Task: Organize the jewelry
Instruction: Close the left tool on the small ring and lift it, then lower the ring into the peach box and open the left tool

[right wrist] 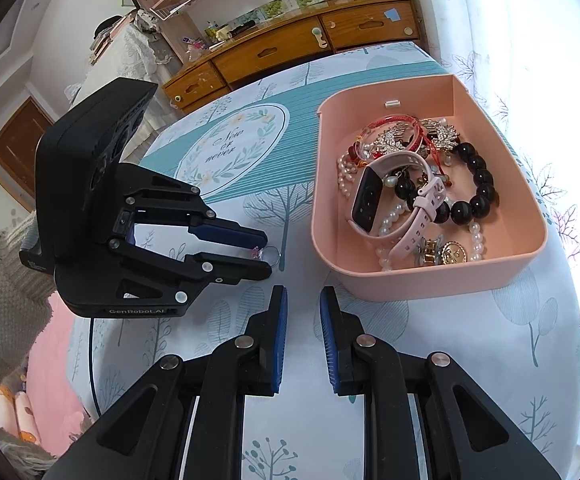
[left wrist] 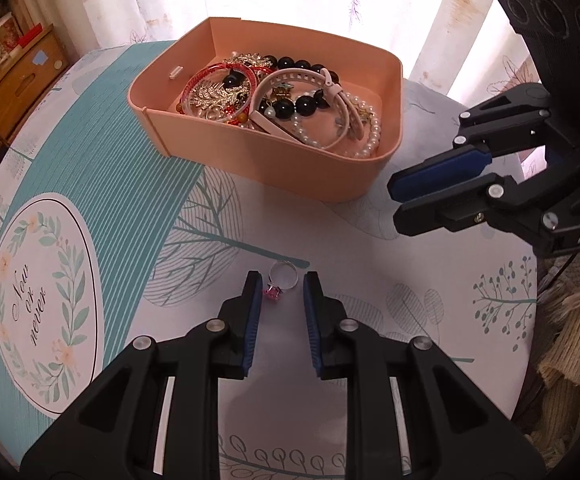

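A silver ring with a pink stone lies on the tablecloth. My left gripper points steeply down over it, jaws a little apart, one blue pad on each side of the ring with slim gaps showing. From the right wrist view the ring pokes out past the left gripper tips. A pink open box behind holds a black bead bracelet, pearls, a red bangle, brooches and a pink smartwatch. My right gripper hovers near the box, jaws slightly apart and empty.
The round table carries a tree-printed cloth with a teal striped band. White curtains hang behind the box. A wooden drawer unit stands beyond the table's far edge. A knitted sleeve holds the left gripper.
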### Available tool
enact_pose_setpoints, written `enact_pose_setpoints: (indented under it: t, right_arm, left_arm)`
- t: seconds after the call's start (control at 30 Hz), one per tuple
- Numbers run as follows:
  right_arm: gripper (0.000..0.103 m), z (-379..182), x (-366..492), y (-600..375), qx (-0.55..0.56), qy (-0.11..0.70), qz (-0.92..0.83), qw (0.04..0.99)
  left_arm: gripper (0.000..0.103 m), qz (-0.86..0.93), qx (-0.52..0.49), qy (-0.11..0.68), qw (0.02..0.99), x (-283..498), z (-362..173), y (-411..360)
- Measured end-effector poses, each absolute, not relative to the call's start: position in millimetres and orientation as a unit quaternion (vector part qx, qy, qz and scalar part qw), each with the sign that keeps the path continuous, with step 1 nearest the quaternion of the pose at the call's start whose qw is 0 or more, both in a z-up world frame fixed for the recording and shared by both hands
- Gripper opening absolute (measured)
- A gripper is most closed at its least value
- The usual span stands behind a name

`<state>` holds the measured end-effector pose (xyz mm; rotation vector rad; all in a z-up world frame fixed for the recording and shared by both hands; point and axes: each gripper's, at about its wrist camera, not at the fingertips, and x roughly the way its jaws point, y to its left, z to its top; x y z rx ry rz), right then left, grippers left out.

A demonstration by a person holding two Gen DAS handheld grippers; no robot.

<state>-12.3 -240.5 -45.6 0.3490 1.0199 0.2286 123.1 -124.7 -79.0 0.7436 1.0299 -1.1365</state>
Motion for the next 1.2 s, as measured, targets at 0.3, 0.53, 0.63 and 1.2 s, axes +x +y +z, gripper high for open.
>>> enact_pose_setpoints:
  t: [0.3, 0.53, 0.63, 1.2]
  right_arm:
    - [0.018, -42.7, -17.0, -241.0, 0.166, 0.478, 0.112, 0.855]
    - [0.018, -39.3, -25.5, -245.9, 0.172, 0.471, 0.115, 0.858]
    - [0.018, -36.3, -29.3, -247.0, 0.172, 0.467, 0.119, 0.859]
    - [0.018, -2.5, -55.2, -302.8, 0.197, 0.421, 0.067, 0.883]
  left_arm:
    - [0.019, -0.492, 0.328, 0.446, 0.672, 111.1, -80.7, -119.7]
    - [0.019, -0.470, 0.321, 0.434, 0.698, 83.7, -77.5, -110.2]
    - [0.008, -0.465, 0.315, 0.432, 0.706, 75.4, -77.5, -109.0]
    - [0.008, -0.399, 0.232, 0.390, 0.797, 37.9, 18.2, -129.1]
